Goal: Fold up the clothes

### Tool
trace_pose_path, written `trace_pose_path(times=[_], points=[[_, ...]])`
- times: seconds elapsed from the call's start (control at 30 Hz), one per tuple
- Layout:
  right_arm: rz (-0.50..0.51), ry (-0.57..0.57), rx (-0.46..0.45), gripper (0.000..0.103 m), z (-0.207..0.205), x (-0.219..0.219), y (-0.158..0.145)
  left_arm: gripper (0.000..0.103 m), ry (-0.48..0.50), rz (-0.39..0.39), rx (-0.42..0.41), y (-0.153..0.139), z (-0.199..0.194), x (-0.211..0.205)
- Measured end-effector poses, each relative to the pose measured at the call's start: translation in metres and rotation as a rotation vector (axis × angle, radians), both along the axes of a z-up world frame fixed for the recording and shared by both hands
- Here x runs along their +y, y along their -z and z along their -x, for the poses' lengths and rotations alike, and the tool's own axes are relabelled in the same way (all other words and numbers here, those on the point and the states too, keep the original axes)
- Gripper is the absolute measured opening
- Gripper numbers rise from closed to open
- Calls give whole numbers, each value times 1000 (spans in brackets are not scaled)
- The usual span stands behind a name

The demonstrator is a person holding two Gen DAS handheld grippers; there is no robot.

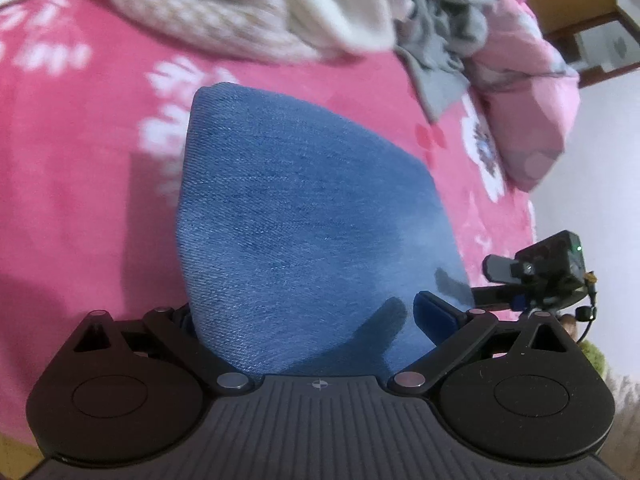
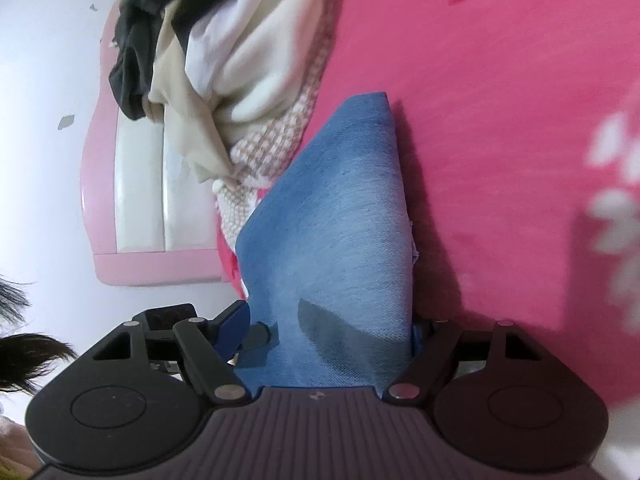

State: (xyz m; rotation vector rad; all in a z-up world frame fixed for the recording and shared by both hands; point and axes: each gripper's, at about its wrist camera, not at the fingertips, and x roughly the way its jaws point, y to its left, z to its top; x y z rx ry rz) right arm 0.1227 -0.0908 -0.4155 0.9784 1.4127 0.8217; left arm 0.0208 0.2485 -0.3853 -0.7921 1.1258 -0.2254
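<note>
Jeans (image 1: 304, 216) are lying lengthwise between both spread grippers, left gripper (image 1: 304, 312) and right gripper (image 2: 332, 320); neither is clamping, I'm judging.

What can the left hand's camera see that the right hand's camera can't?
Only the left wrist view shows the grey garment, the pink quilt and the wooden furniture. Only the right wrist view shows the pink headboard, the black garment and someone's dark hair. Both show the folded blue jeans between open jaws, the cream clothes pile and the pink bedspread.
</note>
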Motion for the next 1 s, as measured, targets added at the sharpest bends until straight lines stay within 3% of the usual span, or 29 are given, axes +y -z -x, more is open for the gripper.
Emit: trace_pose_path(times=[0.27,0.43,0.67,0.87,1.0], points=[[187,126,-68,79,17,-99,-34,100,154,102,-57,6,-46,-109],[259,207,-54,78,28,-162,-27,100,245,93,-83,11,-76,-168],[230,234,-45,77,34,-162,7,96,282,37,-37,15,-77,-168],[236,182,-52,76,31,-158,8,97,282,-41,6,9,-78,-181],[230,138,-64,86,29,-153,7,99,262,-72,24,7,-79,-186]])
